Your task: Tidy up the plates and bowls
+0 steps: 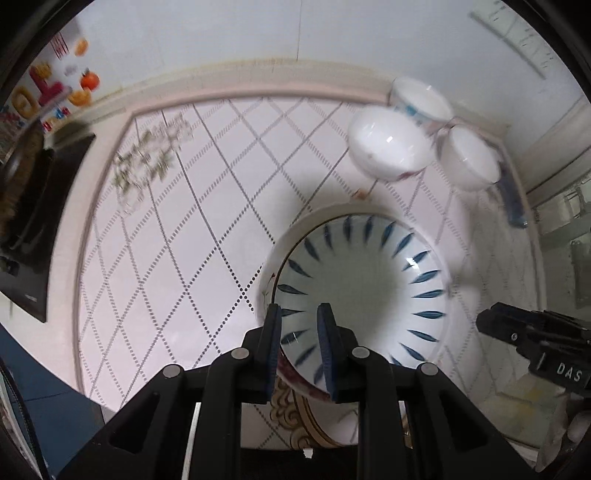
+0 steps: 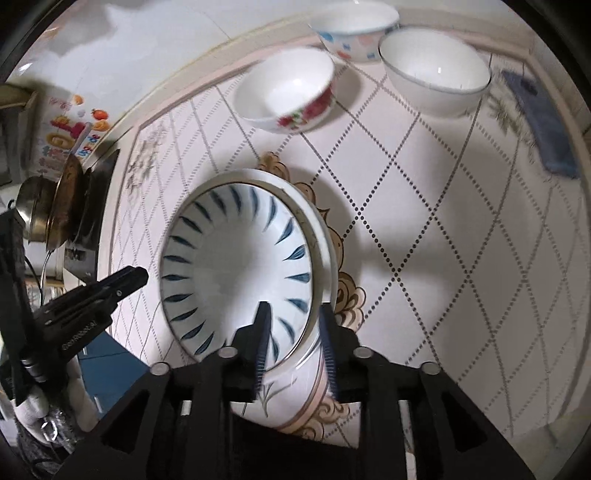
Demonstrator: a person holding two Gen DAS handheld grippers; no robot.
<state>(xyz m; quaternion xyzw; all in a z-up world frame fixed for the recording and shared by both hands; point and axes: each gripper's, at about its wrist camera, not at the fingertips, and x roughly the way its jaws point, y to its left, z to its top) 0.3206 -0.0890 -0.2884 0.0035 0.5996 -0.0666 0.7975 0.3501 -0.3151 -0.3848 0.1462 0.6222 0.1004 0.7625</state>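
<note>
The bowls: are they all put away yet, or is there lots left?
Not yet. One blue-leaf bowl already sits in a white dish; both grippers grip that stack's rims. Three bowls, red-flowered, blue-patterned and plain white, are loose at the back.

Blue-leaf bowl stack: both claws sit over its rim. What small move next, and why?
Probably squeeze both claws firmly before moving anything. The left claw and right claw straddle opposite rims of the blue-leaf-patterned white bowl nested in a floral white dish, one finger inside, one outside. Whether the pads truly pinch is unclear, and nested dishes could slip.
</note>
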